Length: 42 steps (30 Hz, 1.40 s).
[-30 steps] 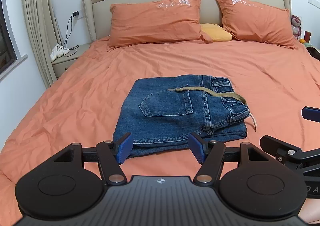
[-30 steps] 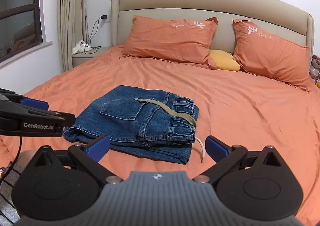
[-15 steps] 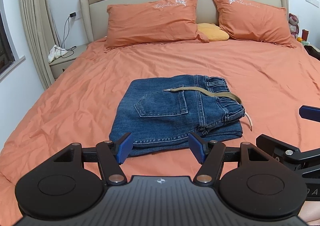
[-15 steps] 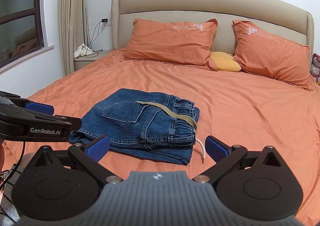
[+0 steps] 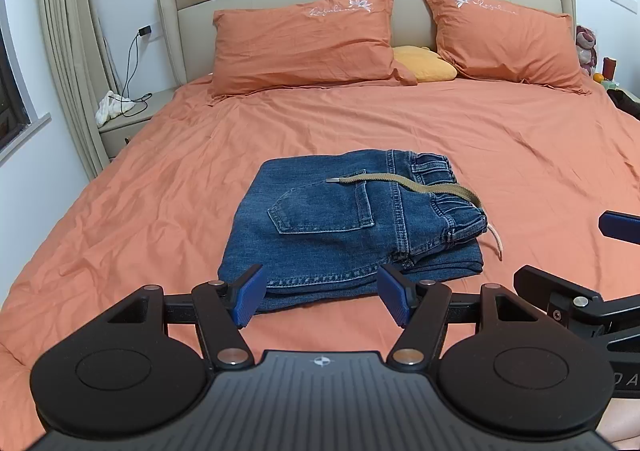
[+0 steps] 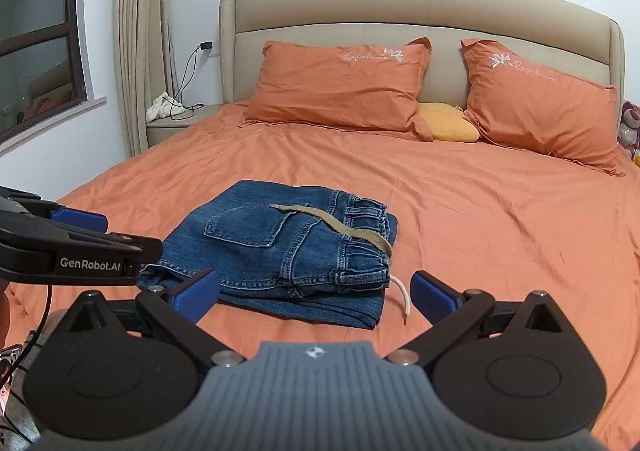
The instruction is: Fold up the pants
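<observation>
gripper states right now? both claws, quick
Left claw: open, nothing between its pads, short of the folded jeans.
Right claw: open, holding nothing, also short of the jeans.

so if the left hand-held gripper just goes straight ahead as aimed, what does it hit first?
Probably the near hem edge of the folded jeans; the open left hand-held gripper frames it, though depth is unclear.

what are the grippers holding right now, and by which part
Nothing. The left gripper and right gripper are both open and empty, short of the folded jeans lying on the bed.
</observation>
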Tool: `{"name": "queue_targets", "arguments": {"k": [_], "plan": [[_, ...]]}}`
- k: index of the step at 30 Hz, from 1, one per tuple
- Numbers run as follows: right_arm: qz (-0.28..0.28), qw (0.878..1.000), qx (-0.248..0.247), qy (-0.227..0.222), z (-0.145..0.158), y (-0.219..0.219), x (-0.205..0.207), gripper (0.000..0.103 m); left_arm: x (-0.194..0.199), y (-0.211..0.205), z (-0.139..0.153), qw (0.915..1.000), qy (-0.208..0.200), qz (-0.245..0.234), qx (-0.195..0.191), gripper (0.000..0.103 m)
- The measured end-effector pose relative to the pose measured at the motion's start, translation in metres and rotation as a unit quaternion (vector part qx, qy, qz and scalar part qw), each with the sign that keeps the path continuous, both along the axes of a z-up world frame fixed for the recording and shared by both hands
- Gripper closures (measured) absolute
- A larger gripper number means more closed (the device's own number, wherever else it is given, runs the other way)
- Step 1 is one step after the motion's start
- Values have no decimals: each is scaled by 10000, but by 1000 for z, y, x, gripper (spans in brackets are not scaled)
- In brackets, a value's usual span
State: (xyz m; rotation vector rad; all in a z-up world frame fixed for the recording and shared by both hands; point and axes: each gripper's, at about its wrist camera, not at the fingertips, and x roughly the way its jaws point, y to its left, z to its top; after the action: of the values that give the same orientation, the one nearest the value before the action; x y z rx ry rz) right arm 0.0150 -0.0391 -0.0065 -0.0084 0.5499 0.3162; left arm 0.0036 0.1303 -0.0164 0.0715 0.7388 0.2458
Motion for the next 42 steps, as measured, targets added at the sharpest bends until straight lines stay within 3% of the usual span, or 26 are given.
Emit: {"name": "queue_targets", "arguments": {"k": [42], "plan": [[13,10000,66,-74,6,-6,-9,6,-8,0,11,9998,-66,-130,101,28]]}}
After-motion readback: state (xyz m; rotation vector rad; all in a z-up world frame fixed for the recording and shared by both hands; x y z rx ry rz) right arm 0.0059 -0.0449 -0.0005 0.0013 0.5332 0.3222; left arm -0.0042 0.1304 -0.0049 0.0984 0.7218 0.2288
